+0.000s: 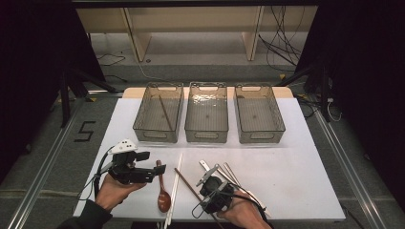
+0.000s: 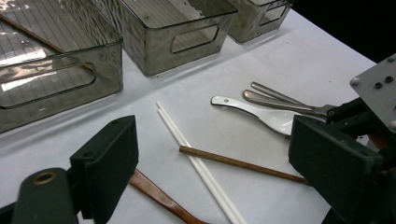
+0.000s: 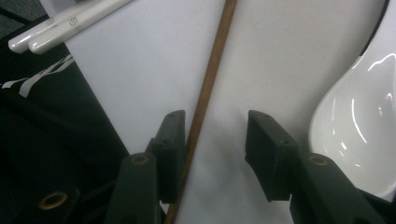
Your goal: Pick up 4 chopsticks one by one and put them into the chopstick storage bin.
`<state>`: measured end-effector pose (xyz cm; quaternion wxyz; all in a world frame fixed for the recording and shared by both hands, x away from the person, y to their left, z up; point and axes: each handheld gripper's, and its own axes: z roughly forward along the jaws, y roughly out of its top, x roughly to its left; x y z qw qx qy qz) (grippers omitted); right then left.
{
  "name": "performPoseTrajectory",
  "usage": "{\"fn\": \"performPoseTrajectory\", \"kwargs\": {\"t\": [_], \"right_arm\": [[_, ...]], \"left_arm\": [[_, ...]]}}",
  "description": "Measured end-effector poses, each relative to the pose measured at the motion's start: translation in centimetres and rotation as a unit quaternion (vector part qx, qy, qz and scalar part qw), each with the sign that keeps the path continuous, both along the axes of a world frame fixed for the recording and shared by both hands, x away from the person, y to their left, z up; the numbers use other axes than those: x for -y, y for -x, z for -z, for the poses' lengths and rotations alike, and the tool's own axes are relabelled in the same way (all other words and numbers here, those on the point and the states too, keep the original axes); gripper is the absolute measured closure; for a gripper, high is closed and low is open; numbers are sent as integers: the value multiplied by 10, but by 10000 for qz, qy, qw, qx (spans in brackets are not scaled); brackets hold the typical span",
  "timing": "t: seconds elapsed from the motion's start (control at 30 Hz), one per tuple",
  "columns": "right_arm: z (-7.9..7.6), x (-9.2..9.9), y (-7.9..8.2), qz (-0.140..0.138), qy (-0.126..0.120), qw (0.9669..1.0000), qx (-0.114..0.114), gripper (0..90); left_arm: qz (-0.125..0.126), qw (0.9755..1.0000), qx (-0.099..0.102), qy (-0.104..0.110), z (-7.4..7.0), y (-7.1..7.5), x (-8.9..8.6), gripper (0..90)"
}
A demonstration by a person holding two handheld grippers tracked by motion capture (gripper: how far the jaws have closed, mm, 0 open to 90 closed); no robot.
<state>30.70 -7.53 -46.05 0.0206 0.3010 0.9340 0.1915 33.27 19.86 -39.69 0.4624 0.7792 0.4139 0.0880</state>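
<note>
White sheeting covers the counter (image 1: 296,162), and grey floor with loose cables is seen beyond it at twelve o'clock. Three smoky clear bins are lined up along the far half: the left bin (image 1: 159,113), in which a thin brown stick is laid, the middle bin (image 1: 207,112) and the right bin (image 1: 259,113).

Toward six o'clock the cutlery is scattered. A wooden spoon (image 1: 163,196) is set at about seven o'clock from the counter's middle, and a pair of white chopsticks (image 1: 175,186) is laid just beside it. A single brown chopstick (image 3: 210,74) is laid slanting toward the near edge, its far end just beside the white pair. A white ceramic spoon (image 3: 359,135) and two metal handles (image 2: 275,98) are gathered at about five o'clock.

The right hand-held gripper (image 3: 215,154) is lowered over the brown chopstick. Its jaws are kept partly spread; the stick is seen between them, hard against the left pad, while the right pad is well apart from it, so no pinch is made. The ceramic spoon's bowl is seen just outside the right jaw.

The left hand-held gripper (image 1: 161,168) is held above the counter at about eight o'clock, near the wooden spoon's handle, with jaws spread wide and nothing between them.
</note>
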Motion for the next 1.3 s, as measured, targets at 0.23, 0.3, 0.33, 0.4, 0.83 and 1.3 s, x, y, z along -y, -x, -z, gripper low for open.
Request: {"fn": "performPoseTrajectory", "kwargs": {"t": [0.23, 0.3, 0.33, 0.4, 0.83, 1.3], "right_arm": [[2, -2, -1, -11, 153, 9998, 82, 691], [2, -2, -1, -40, 203, 9997, 111, 740], [2, -2, -1, -25, 238, 9996, 136, 757], [1, -2, -1, -68, 267, 9996, 117, 793], [0, 7, -8, 142, 404, 9991, 55, 855], [-5, 14, -7, 206, 321, 9993, 45, 861]], "left_arm": [[7, 10000, -2, -7, 0, 0, 0, 154], [6, 10000, -10, -7, 1, 0, 1, 153], [17, 10000, -14, -20, 1, 0, 1, 153], [26, 10000, -21, -24, 1, 0, 2, 154], [84, 10000, -15, -48, 1, 0, 2, 154], [70, 10000, -24, -45, 2, 0, 2, 154]]}}
